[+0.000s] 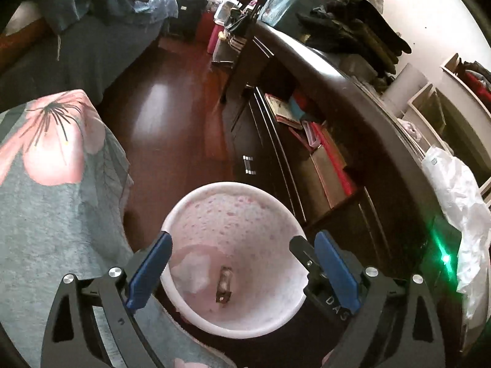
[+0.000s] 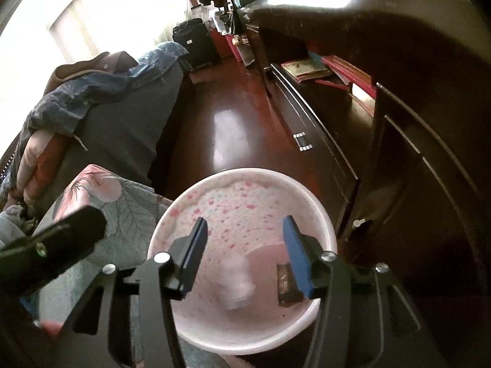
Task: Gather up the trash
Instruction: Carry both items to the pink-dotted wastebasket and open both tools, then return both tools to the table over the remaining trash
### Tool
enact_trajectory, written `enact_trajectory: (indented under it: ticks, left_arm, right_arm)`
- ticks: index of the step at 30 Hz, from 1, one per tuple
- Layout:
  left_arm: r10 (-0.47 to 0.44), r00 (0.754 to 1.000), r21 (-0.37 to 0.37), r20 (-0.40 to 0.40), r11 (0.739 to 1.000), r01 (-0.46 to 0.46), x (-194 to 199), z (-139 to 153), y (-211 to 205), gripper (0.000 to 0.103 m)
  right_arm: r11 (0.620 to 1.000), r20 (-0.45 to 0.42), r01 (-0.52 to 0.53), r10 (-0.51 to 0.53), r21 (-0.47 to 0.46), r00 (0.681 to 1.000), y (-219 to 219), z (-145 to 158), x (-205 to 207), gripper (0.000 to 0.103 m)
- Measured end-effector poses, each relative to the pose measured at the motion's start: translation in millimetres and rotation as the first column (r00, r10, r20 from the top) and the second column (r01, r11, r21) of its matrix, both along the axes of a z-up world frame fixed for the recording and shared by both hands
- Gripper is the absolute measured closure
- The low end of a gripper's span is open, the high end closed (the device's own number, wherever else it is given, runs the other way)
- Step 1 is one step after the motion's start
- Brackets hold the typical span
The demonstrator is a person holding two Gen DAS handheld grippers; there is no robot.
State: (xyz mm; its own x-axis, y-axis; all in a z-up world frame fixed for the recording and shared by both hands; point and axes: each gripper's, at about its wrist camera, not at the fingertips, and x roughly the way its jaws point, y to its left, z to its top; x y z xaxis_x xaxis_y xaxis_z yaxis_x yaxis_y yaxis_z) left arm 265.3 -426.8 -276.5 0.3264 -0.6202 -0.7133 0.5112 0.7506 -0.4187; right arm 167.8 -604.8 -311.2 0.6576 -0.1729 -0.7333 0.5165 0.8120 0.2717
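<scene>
A round white bin (image 1: 184, 205) with a pink speckled inside stands on the floor below both grippers; it also shows in the right wrist view (image 2: 322, 214). Inside lie a crumpled white piece (image 1: 193, 271) and a small brown wrapper (image 1: 224, 285); the right wrist view shows the white piece (image 2: 237, 285) and the wrapper (image 2: 287, 285) too. My left gripper (image 1: 242, 239) is open and empty over the bin. My right gripper (image 2: 245, 224) is open and empty over the bin. The other gripper's black body (image 2: 52, 245) shows at the left.
A floral blanket (image 1: 52, 165) on a bed edge lies left of the bin. A dark desk (image 1: 353, 86) with shelves of books (image 1: 310, 128) runs along the right. A white plastic bag (image 1: 454, 202) hangs at the desk's edge. Red-brown floor (image 1: 165, 104) stretches ahead.
</scene>
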Motion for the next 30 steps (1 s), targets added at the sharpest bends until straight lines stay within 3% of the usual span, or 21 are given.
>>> enact_trajectory:
  ticks: [5, 7, 9, 14, 21, 25, 30]
  left_arm:
    - [0.039, 0.997, 0.001, 0.06, 0.999, -0.039, -14, 23, 28, 0.007]
    - [0.069, 0.989, 0.056, 0.132, 0.995, -0.077, -28, 37, 46, 0.004]
    - [0.1, 0.976, 0.124, 0.192, 0.984, -0.125, -39, 48, 64, 0.004]
    - [0.2, 0.936, 0.193, 0.288, 0.946, -0.261, -58, 66, 136, 0.004]
    - [0.376, 0.877, 0.213, 0.3, 0.87, -0.445, -53, 69, 241, 0.004]
    - [0.371, 0.87, 0.259, 0.324, 0.85, -0.458, -36, 61, 264, 0.004]
    - [0.271, 0.912, 0.338, 0.308, 0.865, -0.371, -10, 41, 261, 0.004]
  right_arm:
    - [0.996, -0.035, 0.003, -0.006, -0.089, 0.999, 27, 26, -16, 0.035]
    - [0.994, -0.033, -0.018, 0.015, -0.107, 0.999, 42, 38, -22, 0.028]
    - [0.99, -0.02, -0.056, 0.054, -0.129, 0.998, 66, 55, -30, 0.015]
    - [0.967, 0.025, -0.178, 0.186, -0.182, 0.982, 136, 89, -43, 0.005]
    - [0.916, 0.026, -0.355, 0.366, -0.186, 0.93, 219, 108, -31, 0.004]
    - [0.895, 0.02, -0.405, 0.416, -0.188, 0.909, 250, 112, -26, 0.004]
    - [0.889, 0.005, -0.421, 0.429, -0.179, 0.903, 269, 112, -24, 0.004]
